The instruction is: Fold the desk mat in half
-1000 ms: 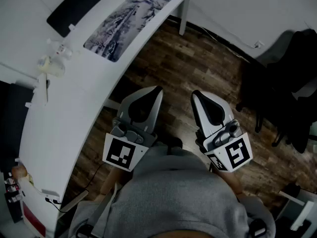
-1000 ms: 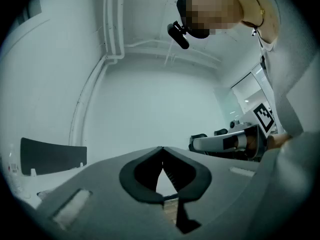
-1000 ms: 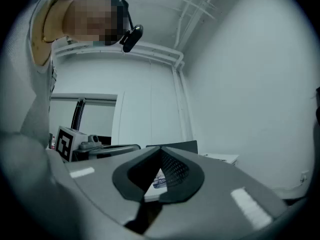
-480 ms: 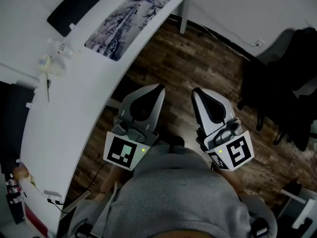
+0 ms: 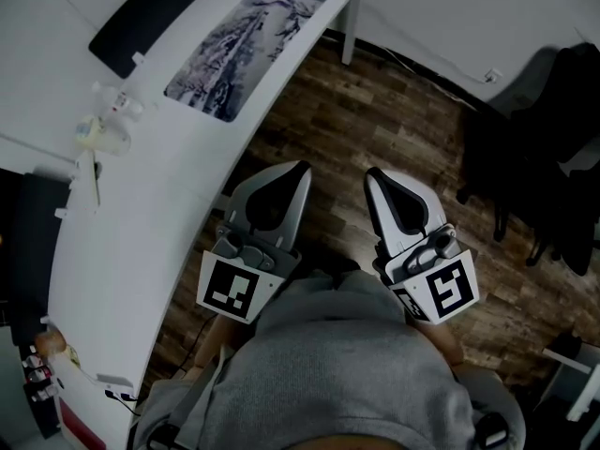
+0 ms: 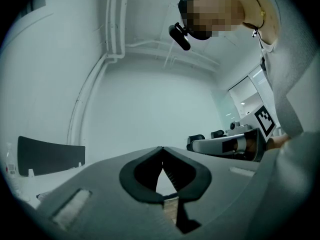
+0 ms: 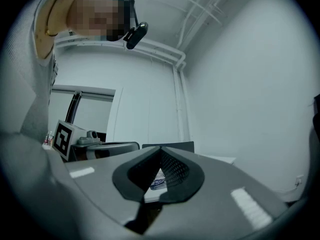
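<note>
Showing left gripper and right gripper beside the desk, jaws together and empty; the desk mat lies flat on the desk's far end.

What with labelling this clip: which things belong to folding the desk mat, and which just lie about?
For the job:
desk mat
white desk
left gripper, shut, empty
right gripper, shut, empty

Lying about:
black panel
small clutter
black chair
</note>
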A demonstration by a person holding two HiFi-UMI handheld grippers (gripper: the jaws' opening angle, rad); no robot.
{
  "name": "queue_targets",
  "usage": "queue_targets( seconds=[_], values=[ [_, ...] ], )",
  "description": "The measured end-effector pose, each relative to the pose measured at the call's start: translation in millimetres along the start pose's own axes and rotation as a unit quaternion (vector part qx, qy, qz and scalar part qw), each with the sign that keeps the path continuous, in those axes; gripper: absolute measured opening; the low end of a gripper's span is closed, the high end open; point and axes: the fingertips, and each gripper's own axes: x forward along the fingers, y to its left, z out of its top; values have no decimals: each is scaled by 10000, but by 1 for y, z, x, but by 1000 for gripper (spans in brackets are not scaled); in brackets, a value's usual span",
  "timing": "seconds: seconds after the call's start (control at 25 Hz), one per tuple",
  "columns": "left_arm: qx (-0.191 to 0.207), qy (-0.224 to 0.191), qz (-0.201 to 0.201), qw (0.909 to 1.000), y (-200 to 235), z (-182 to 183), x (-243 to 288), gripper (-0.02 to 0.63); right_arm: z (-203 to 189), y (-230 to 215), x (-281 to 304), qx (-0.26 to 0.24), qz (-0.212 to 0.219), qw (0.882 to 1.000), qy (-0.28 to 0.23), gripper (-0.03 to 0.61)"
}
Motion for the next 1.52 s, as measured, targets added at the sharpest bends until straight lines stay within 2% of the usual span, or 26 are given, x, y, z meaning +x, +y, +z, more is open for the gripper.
queue_targets(
  seconds=[0.4,0.68,0.96,1.16,1.52],
  values=[
    [-100,95,-261,9996,12,-18,9,0,-13,-5,4,97,-356,9993,110,2],
    [-70,77,-216,9997,36,-25,40,0,-15,-36,35,64,-269,9996,20,2],
    [57,13,-87,9999,76,-34,104,0,-19,-96,84,60,-129,9999,-54,2],
    [-4,12,-58,10000,102,-45,165,0,-23,-151,119,116,-63,9999,-26,2],
    [82,-14,153,9998,141,-52,259,0,-22,-240,179,148,271,9995,6,2]
  ],
)
